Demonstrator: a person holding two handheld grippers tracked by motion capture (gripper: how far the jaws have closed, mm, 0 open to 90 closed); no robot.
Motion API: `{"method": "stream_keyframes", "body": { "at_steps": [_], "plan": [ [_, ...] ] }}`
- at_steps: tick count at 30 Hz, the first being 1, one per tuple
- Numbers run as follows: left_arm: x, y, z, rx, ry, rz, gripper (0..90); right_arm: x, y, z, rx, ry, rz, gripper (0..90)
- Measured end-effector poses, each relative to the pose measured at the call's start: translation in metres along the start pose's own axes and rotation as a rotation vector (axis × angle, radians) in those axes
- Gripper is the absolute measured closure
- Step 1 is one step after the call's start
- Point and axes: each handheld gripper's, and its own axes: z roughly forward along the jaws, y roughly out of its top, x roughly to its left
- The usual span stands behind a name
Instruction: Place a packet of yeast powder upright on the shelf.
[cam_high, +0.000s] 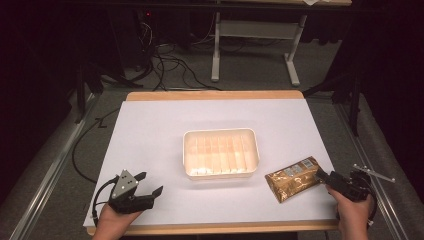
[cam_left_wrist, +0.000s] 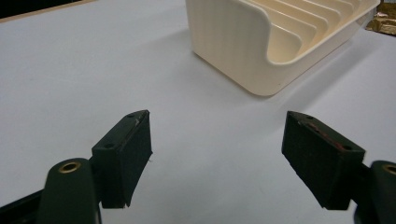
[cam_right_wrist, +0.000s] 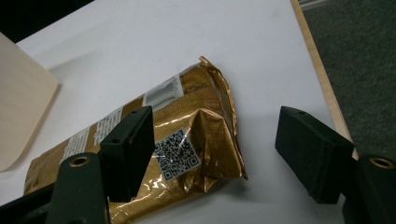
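Note:
A gold foil packet (cam_high: 292, 178) with white labels lies flat on the white table, right of a cream ribbed tray (cam_high: 221, 152). My right gripper (cam_high: 324, 176) is at the packet's right end, open; in the right gripper view the packet (cam_right_wrist: 154, 149) lies between and below the jaws, its end seam toward the right pad, neither pad pressing on it. My left gripper (cam_high: 147, 183) rests open near the front left edge, with nothing between its jaws (cam_left_wrist: 217, 158). The tray (cam_left_wrist: 275, 42) stands ahead of it to the right.
The white sheet covers a wooden table (cam_high: 215, 95) whose right edge (cam_right_wrist: 322, 79) runs close beside the packet. Grey carpet, cables and a desk frame (cam_high: 255, 45) lie beyond the far edge. A strip of the packet (cam_left_wrist: 384, 18) shows behind the tray.

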Motion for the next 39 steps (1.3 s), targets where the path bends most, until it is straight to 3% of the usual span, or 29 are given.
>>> {"method": "stream_keyframes", "body": {
  "at_steps": [5, 13, 17, 18, 20, 21, 27, 32, 33, 36, 39],
  "plan": [
    [-0.001, 0.000, 0.000, 0.002, 0.000, 0.004, 24.5, -0.009, -0.002, -0.001, -0.001, 0.044, 0.091, 36.2],
    [0.000, 0.000, 0.002, 0.013, -0.006, 0.010, 24.5, -0.009, -0.005, 0.004, 0.042, 0.151, 0.137, 50.7],
    [-0.001, 0.000, 0.002, 0.015, -0.004, 0.016, 24.5, -0.010, -0.006, 0.004, 0.051, 0.159, 0.146, 58.0],
    [-0.001, 0.000, 0.002, 0.013, -0.004, 0.016, 24.5, -0.011, -0.006, 0.003, 0.052, 0.168, 0.164, 64.6],
    [-0.001, 0.001, 0.001, 0.014, -0.005, 0.018, 24.6, -0.012, -0.006, 0.003, 0.047, 0.175, 0.174, 67.4],
    [-0.001, 0.001, 0.001, 0.013, -0.006, 0.020, 24.6, -0.013, -0.006, 0.001, 0.041, 0.187, 0.179, 73.2],
    [-0.001, 0.001, 0.001, 0.013, -0.007, 0.022, 24.7, -0.006, -0.003, -0.001, 0.028, 0.204, 0.140, 88.2],
    [-0.001, 0.001, 0.001, 0.016, -0.006, 0.025, 24.7, 0.002, 0.002, -0.006, 0.000, 0.221, 0.112, 89.3],
    [-0.002, 0.001, 0.002, 0.019, -0.007, 0.027, 24.7, 0.006, 0.004, -0.008, -0.019, 0.232, 0.083, 89.4],
    [-0.002, 0.001, 0.002, 0.020, -0.006, 0.028, 24.8, 0.011, 0.005, -0.011, -0.039, 0.244, 0.070, 89.4],
    [-0.002, 0.001, 0.003, 0.023, -0.008, 0.031, 24.8, 0.020, 0.009, -0.015, -0.076, 0.250, 0.027, 89.6]
  ]
}}
